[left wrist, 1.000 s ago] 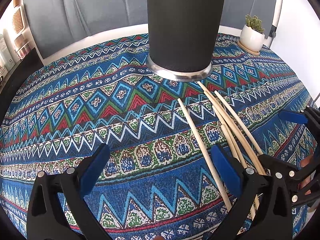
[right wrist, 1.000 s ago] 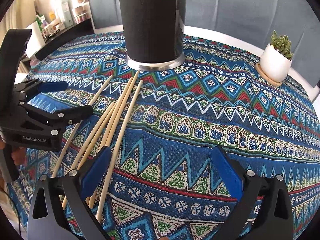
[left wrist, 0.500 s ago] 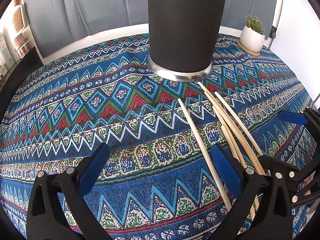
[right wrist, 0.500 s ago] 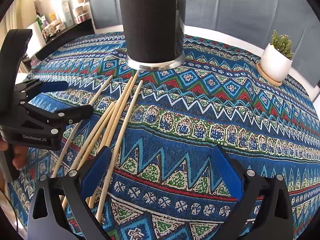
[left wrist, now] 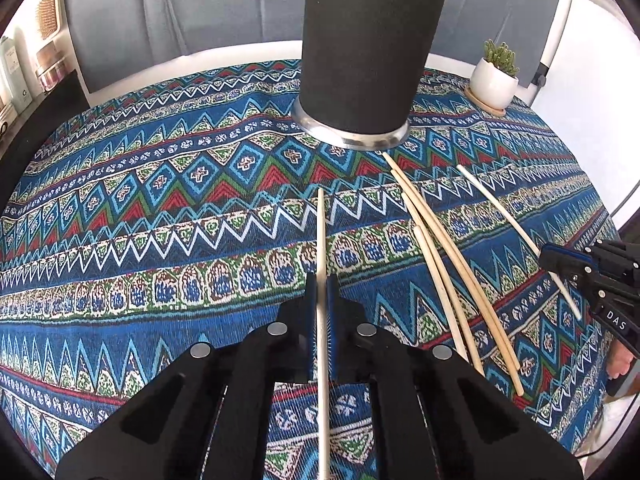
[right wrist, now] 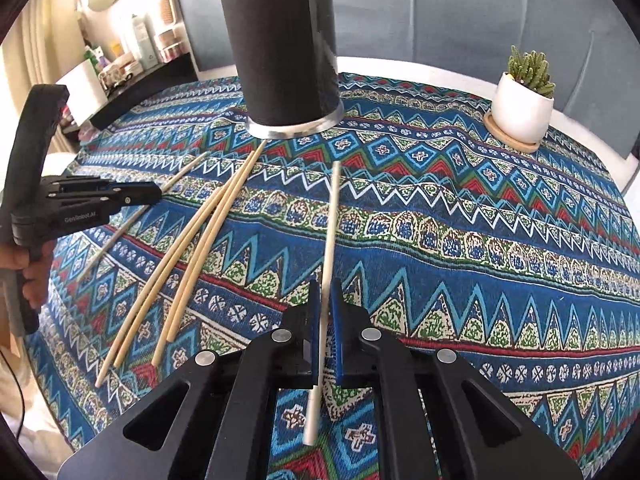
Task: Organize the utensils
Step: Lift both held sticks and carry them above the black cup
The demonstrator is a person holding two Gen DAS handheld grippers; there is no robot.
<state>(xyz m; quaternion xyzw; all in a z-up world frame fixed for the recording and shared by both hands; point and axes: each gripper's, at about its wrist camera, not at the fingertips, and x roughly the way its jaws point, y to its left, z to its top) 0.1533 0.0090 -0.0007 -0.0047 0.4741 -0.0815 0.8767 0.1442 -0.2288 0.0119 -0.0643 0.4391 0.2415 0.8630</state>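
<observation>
Since the earlier frame both sets of jaws have just closed, the left gripper (left wrist: pixel 321 304) and the right gripper (right wrist: pixel 326 308) each pinching one chopstick (left wrist: pixel 321 232) (right wrist: pixel 331 220). Three chopsticks (right wrist: pixel 188 248) lie loose on the patterned tablecloth (right wrist: pixel 480 240). The black cylindrical holder (right wrist: pixel 286 56) shows stick tips above its rim; their number is cut off.

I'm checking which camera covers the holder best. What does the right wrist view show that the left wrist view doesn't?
Only the right wrist view: the black holder's open top, with stick tips poking out, and the left gripper from the side.

Only the left wrist view: the left gripper head-on, shut on one chopstick, and the right gripper from the side.

Both: the holder, loose chopsticks on the patterned cloth, the potted succulent.
</observation>
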